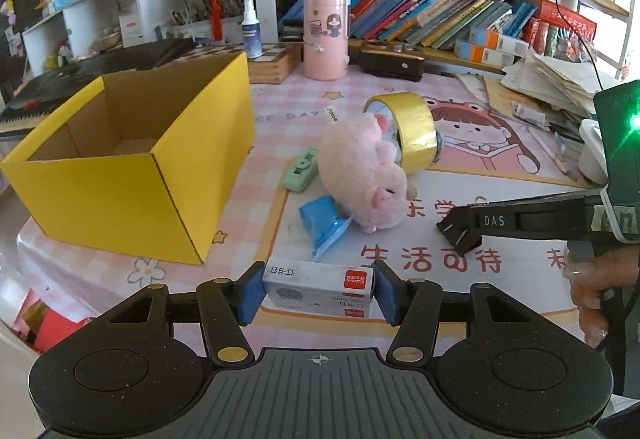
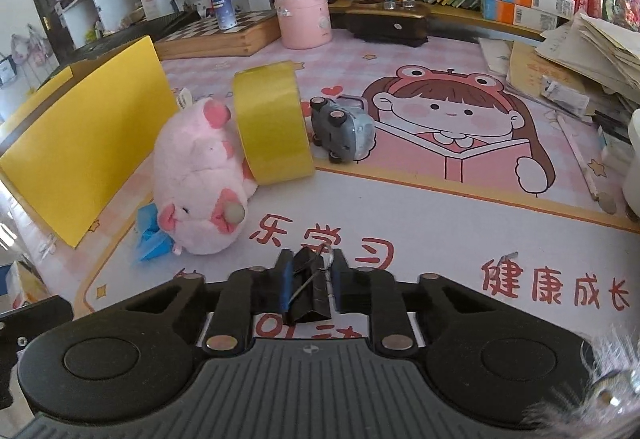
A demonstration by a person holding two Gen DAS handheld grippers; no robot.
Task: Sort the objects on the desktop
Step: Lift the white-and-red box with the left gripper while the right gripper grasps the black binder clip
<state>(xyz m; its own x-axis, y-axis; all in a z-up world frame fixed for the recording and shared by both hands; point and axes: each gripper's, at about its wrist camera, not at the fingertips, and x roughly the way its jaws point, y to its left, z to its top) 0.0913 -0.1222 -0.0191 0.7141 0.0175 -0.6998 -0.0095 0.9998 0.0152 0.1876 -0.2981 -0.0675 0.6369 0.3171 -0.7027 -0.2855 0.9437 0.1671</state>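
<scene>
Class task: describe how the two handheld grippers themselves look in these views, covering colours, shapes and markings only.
The left gripper has a black ribbed body, two round black discs, black linkage arms with brass-coloured pivot pins, and blue pads. The right gripper matches it, with silver pins. Seen from the left wrist camera, its black finger reads DAS in white; a green light glows behind it.

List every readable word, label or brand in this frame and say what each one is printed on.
"DAS": side of the right gripper.
"生活可待": desk mat.
"健康成长": same mat, right wrist view.
"乐学习": mat, ahead of the binder clip.
"Comix": red patch on the staple box held in the left gripper, seen upside down.
"CE DAY": mat, beside the yellow box.
Book spines, spray bottle label and plush tag: too small to read.
</scene>
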